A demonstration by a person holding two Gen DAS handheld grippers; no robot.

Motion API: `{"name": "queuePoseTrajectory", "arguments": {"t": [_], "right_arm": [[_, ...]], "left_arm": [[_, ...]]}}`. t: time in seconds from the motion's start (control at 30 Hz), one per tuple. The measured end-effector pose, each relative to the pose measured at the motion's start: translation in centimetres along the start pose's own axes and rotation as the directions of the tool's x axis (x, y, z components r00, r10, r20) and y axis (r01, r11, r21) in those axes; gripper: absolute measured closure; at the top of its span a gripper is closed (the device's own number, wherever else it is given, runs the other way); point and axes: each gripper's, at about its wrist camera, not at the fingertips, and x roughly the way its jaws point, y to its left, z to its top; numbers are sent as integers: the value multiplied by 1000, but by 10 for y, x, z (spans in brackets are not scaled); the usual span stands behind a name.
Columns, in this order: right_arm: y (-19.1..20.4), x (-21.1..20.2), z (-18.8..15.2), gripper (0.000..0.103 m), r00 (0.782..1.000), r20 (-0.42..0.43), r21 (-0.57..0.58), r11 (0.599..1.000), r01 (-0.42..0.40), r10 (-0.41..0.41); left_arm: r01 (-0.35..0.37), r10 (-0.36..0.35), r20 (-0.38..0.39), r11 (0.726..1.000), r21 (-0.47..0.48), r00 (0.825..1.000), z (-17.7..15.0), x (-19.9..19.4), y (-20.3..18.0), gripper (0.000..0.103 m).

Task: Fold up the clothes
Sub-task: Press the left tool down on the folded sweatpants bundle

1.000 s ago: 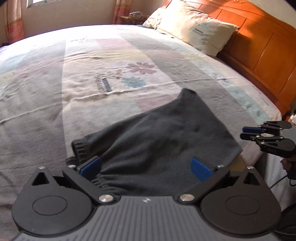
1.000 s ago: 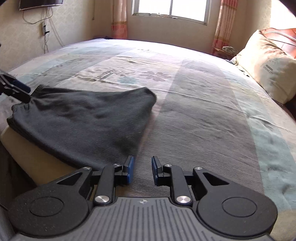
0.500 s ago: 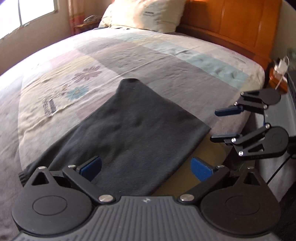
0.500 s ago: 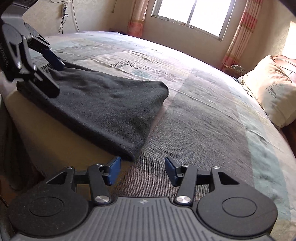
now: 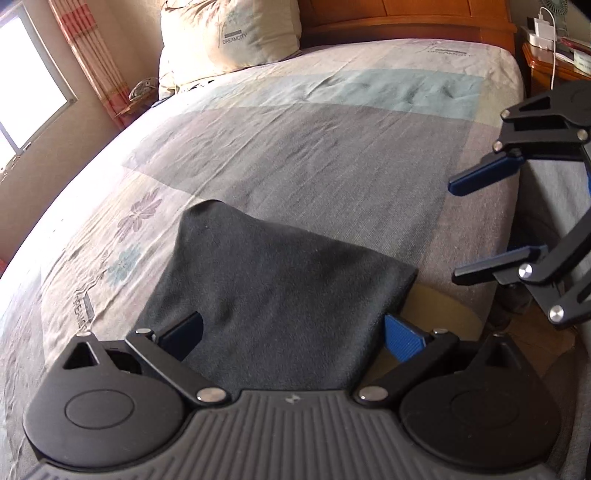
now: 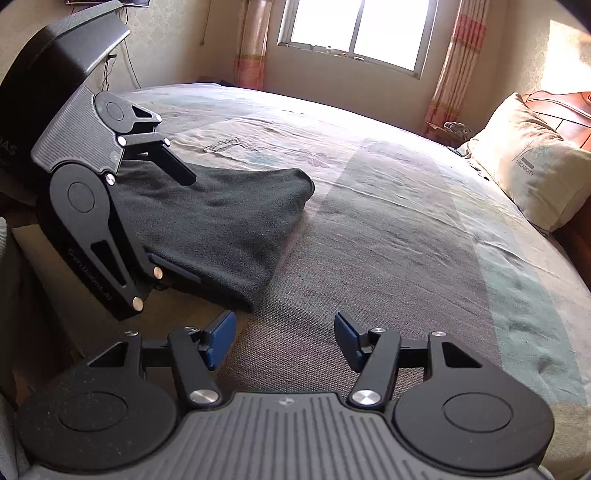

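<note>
The left hand-held gripper (image 5: 291,330), jaws wide, had swung in over the garment's (image 5: 280,291) near edge at 6 o'clock on the bed (image 5: 332,147). The right hand-held gripper (image 6: 284,338) had spread from narrow to wide, empty, beside the corner, so a two-handed pickup looked imminent. The pillow (image 5: 236,33) and sheet read "DREAMCITY".

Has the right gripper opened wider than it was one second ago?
Yes. In the right wrist view the right gripper now has its blue fingers much farther apart over the bed sheet, beside the dark garment.
</note>
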Motion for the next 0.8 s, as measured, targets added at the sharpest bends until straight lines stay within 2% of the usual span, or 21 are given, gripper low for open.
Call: {"name": "queuePoseTrajectory", "arguments": {"t": [0.1,0.23,0.3,0.37,0.4,0.53,0.6,0.8], "right_arm": [[3,4,2,38,1000,6,-21,1000,2,-2],[13,15,5,37,999,12,-101,994,31,-29],[21,24,6,37,998,12,-162,985,55,-54],[23,27,6,37,998,8,-179,982,65,-65],[22,27,6,37,998,4,-180,981,67,-67],[22,30,4,37,997,-8,-183,980,75,-78],[21,31,3,37,997,-12,-181,980,78,-81],[22,27,5,36,997,12,-175,982,73,-72]], "left_arm": [[-10,10,2,1000,-22,1000,3,-2,8,1],[21,-21,8,997,-74,1000,5,-5,16,1],[69,-68,16,993,-96,998,3,-8,18,1],[128,-127,14,988,-84,992,-3,-8,14,1],[134,-134,6,989,-68,991,-5,-6,10,1],[117,-118,-26,993,-18,993,-13,5,-2,1],[74,-75,-23,997,-15,997,-14,9,-2,1],[54,-52,25,996,-74,998,-6,2,16,1]]}}
